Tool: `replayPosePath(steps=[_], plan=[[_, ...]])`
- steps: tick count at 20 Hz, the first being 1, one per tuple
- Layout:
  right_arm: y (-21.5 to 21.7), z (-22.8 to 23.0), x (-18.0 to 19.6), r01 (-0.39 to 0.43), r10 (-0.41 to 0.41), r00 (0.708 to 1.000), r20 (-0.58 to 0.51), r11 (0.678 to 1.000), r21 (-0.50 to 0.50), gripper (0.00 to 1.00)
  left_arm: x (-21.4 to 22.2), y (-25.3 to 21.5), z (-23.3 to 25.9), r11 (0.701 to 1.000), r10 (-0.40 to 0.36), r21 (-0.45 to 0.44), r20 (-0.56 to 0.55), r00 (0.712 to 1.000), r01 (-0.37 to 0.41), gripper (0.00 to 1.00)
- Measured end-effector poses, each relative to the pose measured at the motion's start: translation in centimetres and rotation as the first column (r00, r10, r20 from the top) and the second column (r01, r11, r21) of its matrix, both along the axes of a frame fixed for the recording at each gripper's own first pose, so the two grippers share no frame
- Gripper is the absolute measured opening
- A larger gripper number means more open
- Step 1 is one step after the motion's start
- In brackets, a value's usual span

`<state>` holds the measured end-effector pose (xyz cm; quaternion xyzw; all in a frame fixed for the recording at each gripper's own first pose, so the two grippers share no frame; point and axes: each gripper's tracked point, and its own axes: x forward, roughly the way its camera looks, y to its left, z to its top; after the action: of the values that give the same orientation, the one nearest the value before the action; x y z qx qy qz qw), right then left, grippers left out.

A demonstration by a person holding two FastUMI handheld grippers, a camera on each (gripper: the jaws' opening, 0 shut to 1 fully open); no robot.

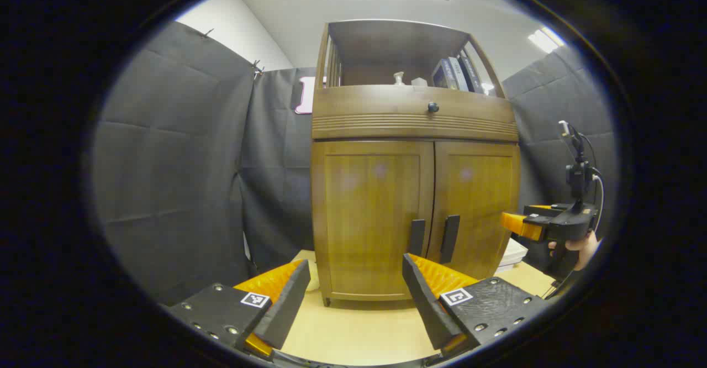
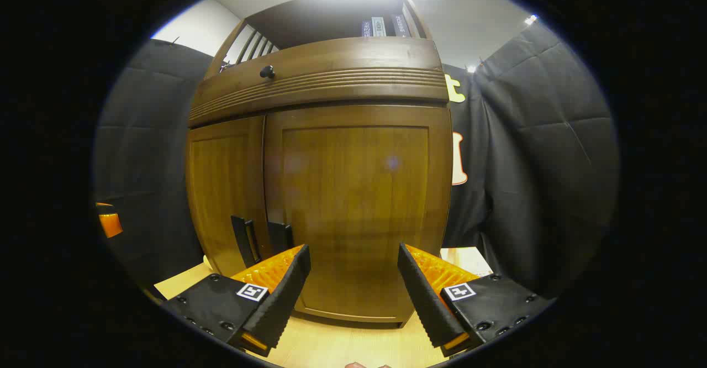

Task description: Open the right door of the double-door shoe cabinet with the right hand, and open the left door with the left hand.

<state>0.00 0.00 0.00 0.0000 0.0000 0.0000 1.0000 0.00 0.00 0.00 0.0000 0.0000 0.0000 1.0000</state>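
shoe cabinet (image 1: 414, 191) doors closed (right handle (image 2: 279, 236) half hidden), both grippers' fingers spread.

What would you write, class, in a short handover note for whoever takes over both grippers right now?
Left gripper: open, holding nothing, short of the cabinet, facing the left door.
Right gripper: open, holding nothing, close before the right door.
Both doors are shut. The left handle and right handle stand side by side at the centre seam.
Done: approach only, no door opened.
Left: right gripper shifts towards the seam, takes the right handle and pulls; left gripper then does the same on the left handle.
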Motion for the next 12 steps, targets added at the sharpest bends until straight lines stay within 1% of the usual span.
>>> replayPosePath(steps=[2, 5, 9, 12], plan=[[0.2, -0.2, -0.5, -0.012, 0.012, 1.0, -0.003, 1.0, 0.004, 0.96, -0.4, 0.0, 0.0, 1.0, -0.001, -0.006, 0.001, 1.0, 0.001, 0.98], [0.0, -0.6, -2.1, -0.012, 0.012, 1.0, -0.002, 1.0, 0.002, 0.96, -0.6, -0.1, 0.7, 1.0, -0.013, 0.024, 0.018, 1.0, 0.013, 0.99], [-0.7, -1.1, -4.0, 0.029, -0.029, 1.0, -0.008, 0.999, 0.024, 0.96, -0.3, -1.5, 0.6, 0.996, -0.077, 0.053, 0.024, 0.997, 0.075, 0.99], [-1.4, -1.2, -5.0, 0.057, -0.057, 0.998, -0.011, 0.998, 0.029, 0.96, 1.2, -2.9, -0.6, 0.991, -0.126, 0.046, 0.002, 0.992, 0.126, 0.99]])
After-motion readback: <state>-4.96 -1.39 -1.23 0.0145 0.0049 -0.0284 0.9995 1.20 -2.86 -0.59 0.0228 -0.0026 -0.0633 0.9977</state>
